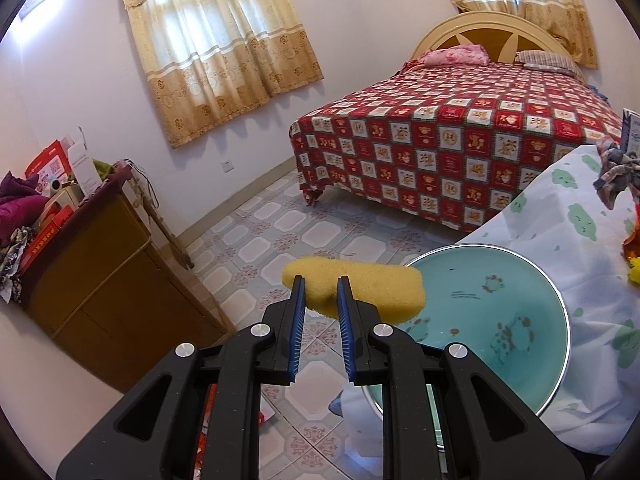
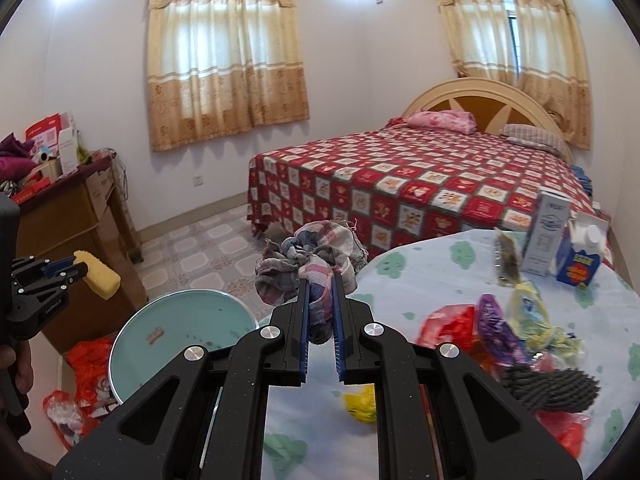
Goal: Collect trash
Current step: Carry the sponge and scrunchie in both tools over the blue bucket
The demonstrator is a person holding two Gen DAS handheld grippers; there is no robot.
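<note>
My left gripper (image 1: 320, 286) is shut on a yellow sponge (image 1: 360, 286) and holds it in the air just left of a teal basin (image 1: 500, 320). It also shows in the right wrist view (image 2: 80, 266) with the sponge (image 2: 100, 278) above the basin (image 2: 188, 332). My right gripper (image 2: 320, 280) is shut on a crumpled plaid rag (image 2: 312, 256), lifted above the table's left edge. The rag also shows at the right edge of the left wrist view (image 1: 616, 176).
A table with a white cloud-print cloth (image 2: 420, 280) carries wrappers (image 2: 492, 328), a dark scrubber (image 2: 548, 388), a yellow scrap (image 2: 360, 400), a white box (image 2: 546, 236) and a blue carton (image 2: 580, 260). A wooden cabinet (image 1: 100, 280) stands left. A bed (image 1: 440, 140) stands behind. Red bags (image 2: 88, 364) lie on the floor.
</note>
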